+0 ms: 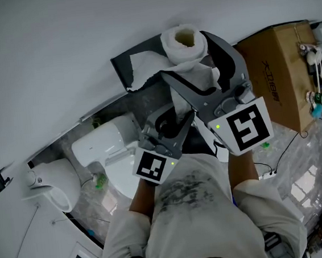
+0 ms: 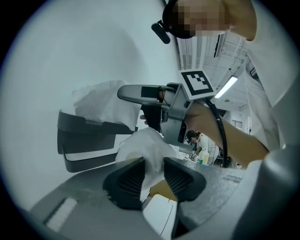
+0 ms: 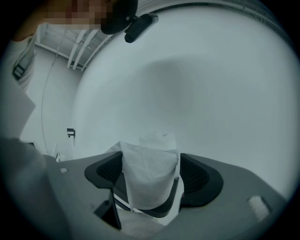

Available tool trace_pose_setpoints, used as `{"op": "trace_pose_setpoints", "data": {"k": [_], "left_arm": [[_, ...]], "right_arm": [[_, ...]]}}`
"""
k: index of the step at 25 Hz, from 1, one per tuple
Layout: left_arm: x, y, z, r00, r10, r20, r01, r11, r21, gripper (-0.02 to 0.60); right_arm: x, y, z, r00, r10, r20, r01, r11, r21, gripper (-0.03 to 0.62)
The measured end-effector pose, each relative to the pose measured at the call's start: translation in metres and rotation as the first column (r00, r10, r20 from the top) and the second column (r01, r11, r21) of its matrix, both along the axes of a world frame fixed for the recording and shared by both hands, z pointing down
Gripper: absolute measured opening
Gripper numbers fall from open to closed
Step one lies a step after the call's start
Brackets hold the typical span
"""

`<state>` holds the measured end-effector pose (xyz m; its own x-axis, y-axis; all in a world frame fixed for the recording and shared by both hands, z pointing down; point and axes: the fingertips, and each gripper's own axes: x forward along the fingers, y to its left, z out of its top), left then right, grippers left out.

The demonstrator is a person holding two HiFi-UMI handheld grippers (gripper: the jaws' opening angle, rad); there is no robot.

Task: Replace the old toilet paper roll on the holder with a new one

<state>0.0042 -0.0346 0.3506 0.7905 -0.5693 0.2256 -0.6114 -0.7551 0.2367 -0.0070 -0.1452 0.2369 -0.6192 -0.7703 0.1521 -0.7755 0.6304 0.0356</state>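
Note:
A white toilet paper roll [image 1: 183, 43] [image 3: 150, 176] stands on end on the dark grey wall holder [image 1: 142, 61] [image 2: 86, 136], with a loose torn sheet hanging over the holder's front. My right gripper [image 1: 194, 65] [image 3: 150, 173] is open with its jaws on either side of this roll; a gap shows at the right pad [image 3: 194, 173]. Lower and nearer me, my left gripper [image 1: 171, 121] [image 2: 152, 176] is shut on a crumpled wad of white tissue paper [image 2: 145, 150]. In the left gripper view the right gripper [image 2: 157, 93] reaches across above the wad.
A white toilet [image 1: 111, 148] stands below the holder, with a white fixture [image 1: 50, 186] at its left. A cardboard box [image 1: 284, 72] sits at the right with cables and clutter beside it. A small dark hook [image 1: 0, 181] is on the plain white wall.

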Motion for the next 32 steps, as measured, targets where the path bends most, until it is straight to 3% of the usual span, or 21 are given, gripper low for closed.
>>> {"op": "trace_pose_setpoints", "data": {"k": [4,8,10,19,32], "left_arm": [[0.0,0.0,0.001,1.0,0.009,-0.002,-0.009,1.0,0.007,0.141],[0.002,-0.001,0.001,1.0,0.012,-0.01,-0.012,1.0,0.003,0.141],[0.001,-0.002,0.001,1.0,0.015,-0.013,-0.015,1.0,0.002,0.141],[-0.007,-0.004,0.002,0.999,0.046,-0.025,-0.046,0.999,0.009,0.14],[0.028,-0.002,0.0,0.992,0.124,-0.026,-0.123,0.992,0.023,0.14]], "right_arm": [[-0.003,-0.008,0.001,1.0,0.02,-0.015,-0.02,1.0,0.0,0.383],[0.005,-0.012,-0.005,0.998,0.062,-0.008,-0.062,0.998,0.026,0.221],[0.005,-0.013,-0.007,0.998,0.069,-0.011,-0.068,0.997,0.035,0.207],[0.014,-0.012,-0.018,0.991,0.136,0.002,-0.136,0.988,0.074,0.195],[0.072,-0.001,-0.024,0.968,0.248,0.02,-0.249,0.964,0.096,0.195]]}}
